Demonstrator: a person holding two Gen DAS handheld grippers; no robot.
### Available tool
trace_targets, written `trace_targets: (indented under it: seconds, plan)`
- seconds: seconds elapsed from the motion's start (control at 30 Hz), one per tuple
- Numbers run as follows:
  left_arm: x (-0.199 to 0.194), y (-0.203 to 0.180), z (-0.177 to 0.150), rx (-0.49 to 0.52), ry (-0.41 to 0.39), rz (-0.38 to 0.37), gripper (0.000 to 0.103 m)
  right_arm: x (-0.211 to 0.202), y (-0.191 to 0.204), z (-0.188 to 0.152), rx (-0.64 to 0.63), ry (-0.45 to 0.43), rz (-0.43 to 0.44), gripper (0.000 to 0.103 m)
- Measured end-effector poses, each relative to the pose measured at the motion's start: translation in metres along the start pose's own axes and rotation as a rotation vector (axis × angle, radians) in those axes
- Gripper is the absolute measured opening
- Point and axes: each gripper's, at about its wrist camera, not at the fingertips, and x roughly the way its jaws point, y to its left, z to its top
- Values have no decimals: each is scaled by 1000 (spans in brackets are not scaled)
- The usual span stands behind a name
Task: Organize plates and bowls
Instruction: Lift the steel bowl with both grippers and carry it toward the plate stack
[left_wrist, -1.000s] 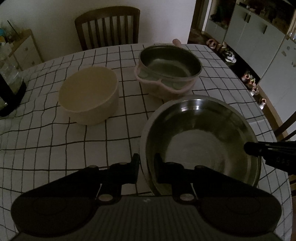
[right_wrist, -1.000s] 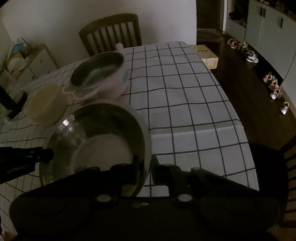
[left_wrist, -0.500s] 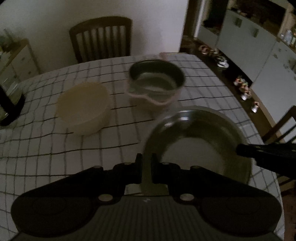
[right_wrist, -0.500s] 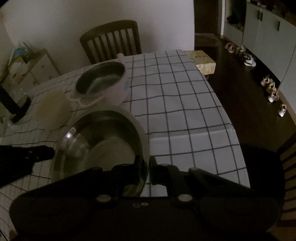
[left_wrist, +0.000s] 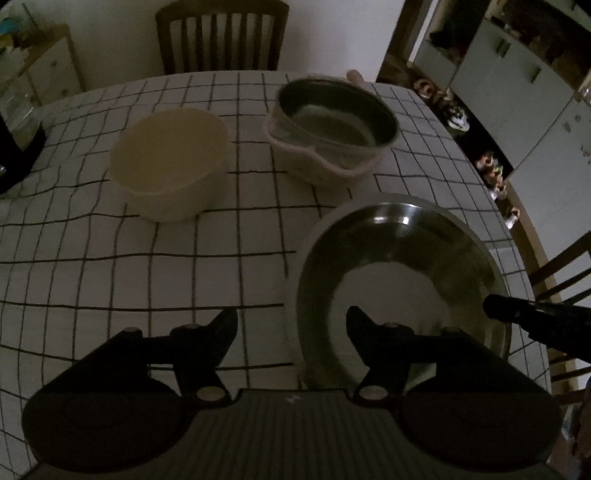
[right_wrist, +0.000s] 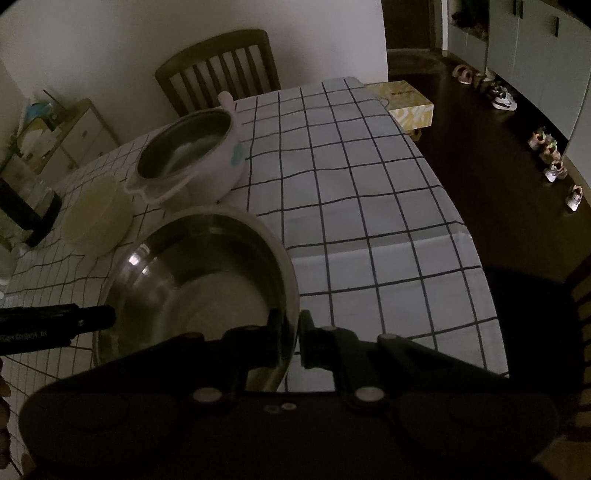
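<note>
A large steel bowl (left_wrist: 399, 258) sits on the checked tablecloth near the table's right edge. My left gripper (left_wrist: 291, 314) straddles its near-left rim and its jaws are opening, the pads clear of the metal. My right gripper (right_wrist: 291, 325) is shut on the bowl's (right_wrist: 195, 280) right rim, one finger inside and one outside. Further back stand a cream bowl (left_wrist: 170, 155) and a pink pot with a steel inner bowl (left_wrist: 332, 125). Each view shows the other gripper only as a black finger at the bowl's edge.
A wooden chair (left_wrist: 221, 33) stands behind the table. A black-based glass jar (left_wrist: 14, 147) sits at the far left. On the right, the tablecloth edge (right_wrist: 472, 266) drops to a dark floor with a tissue box (right_wrist: 402, 99) and several shoes (right_wrist: 550, 166).
My left gripper's jaws, which were shut on the steel bowl's rim, have spread wide apart. The right gripper keeps its grip on the opposite rim.
</note>
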Motion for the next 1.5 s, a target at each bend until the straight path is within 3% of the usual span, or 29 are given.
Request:
trace_targets:
  seconds: [0.07, 0.13, 0.27, 0.33, 0.4, 0.83, 1.3, 1.5]
  plan:
    - [2, -5, 1, 15, 3, -3, 58, 0, -1, 0, 4, 2, 4, 10]
    - [6, -9, 3, 21, 20, -15, 37, 0, -2, 0, 8, 4, 9, 10]
    - [8, -10, 1, 26, 22, 11, 27, 0, -2, 0, 6, 7, 10, 10]
    - [8, -7, 2, 13, 19, 23, 16, 0, -4, 1, 11, 9, 13, 10]
    - [8, -4, 2, 5, 19, 23, 13, 1, -4, 1, 7, 10, 9, 10]
    - [-19, -7, 1, -2, -29, -3, 11, -20, -2, 0, -3, -19, 5, 10]
    - [-63, 0, 27, 25, -164, -5, 11, -57, 26, 20, -29, -166, -27, 10]
    - [-80, 26, 20, 15, -145, -5, 11, -70, 46, 16, -32, -160, -12, 10]
